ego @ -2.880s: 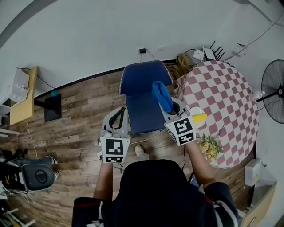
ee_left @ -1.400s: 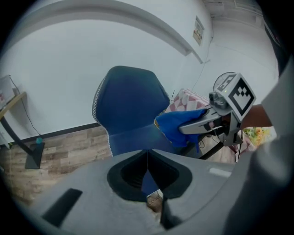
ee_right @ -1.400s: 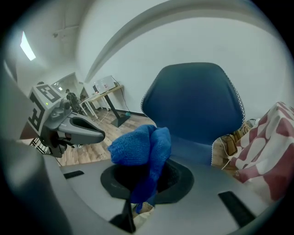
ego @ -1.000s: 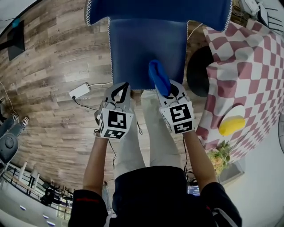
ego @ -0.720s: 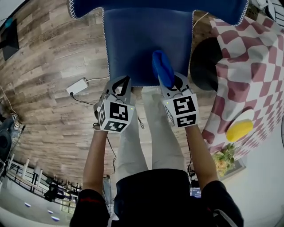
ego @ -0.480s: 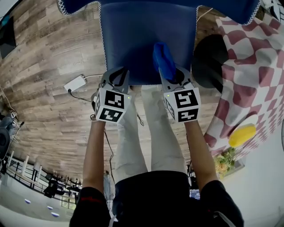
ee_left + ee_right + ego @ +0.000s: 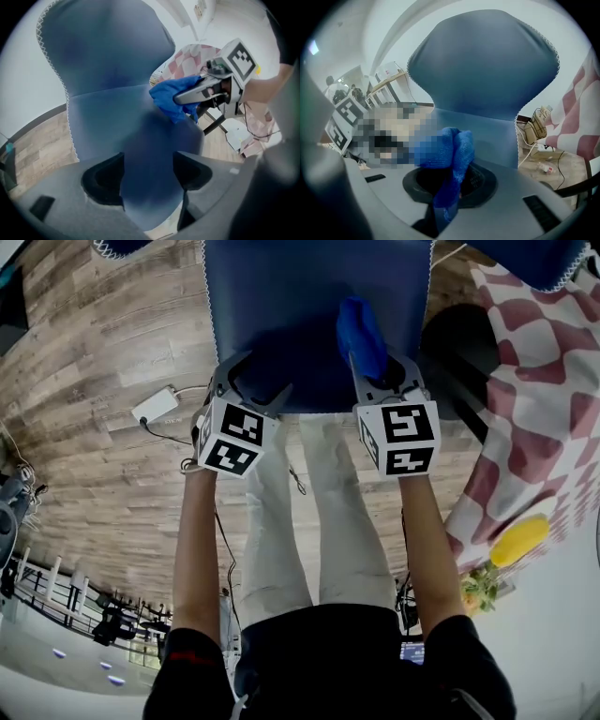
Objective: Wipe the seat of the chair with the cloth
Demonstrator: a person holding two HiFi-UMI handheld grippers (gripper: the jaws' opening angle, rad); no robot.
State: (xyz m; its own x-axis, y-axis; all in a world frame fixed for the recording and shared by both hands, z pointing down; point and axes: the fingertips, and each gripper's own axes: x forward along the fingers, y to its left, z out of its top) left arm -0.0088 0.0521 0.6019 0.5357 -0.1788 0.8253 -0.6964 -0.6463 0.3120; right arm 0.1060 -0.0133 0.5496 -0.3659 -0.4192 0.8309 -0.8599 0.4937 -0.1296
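Note:
The blue chair seat (image 7: 291, 324) fills the top of the head view, and its backrest (image 7: 103, 47) rises behind it in the left gripper view. My right gripper (image 7: 380, 371) is over the seat's front right part, shut on a bunched blue cloth (image 7: 361, 329). That cloth (image 7: 450, 150) sticks up out of the jaws, close above the seat. My left gripper (image 7: 255, 379) hovers at the seat's front edge, to the left of the cloth. Its jaws are opening and stand wide, with only the seat (image 7: 117, 122) showing between the fingers (image 7: 103, 180).
A round table with a red-and-white checked cloth (image 7: 534, 381) stands close on the right, with a yellow object (image 7: 518, 540) and flowers (image 7: 478, 587) on it. A white power adapter (image 7: 155, 406) and its cable lie on the wooden floor at left. The person's legs are just below the seat.
The person has come close to the chair, and both grippers have moved forward over its front edge. The left jaws, shut before, now stand spread apart. The right gripper still holds the cloth.

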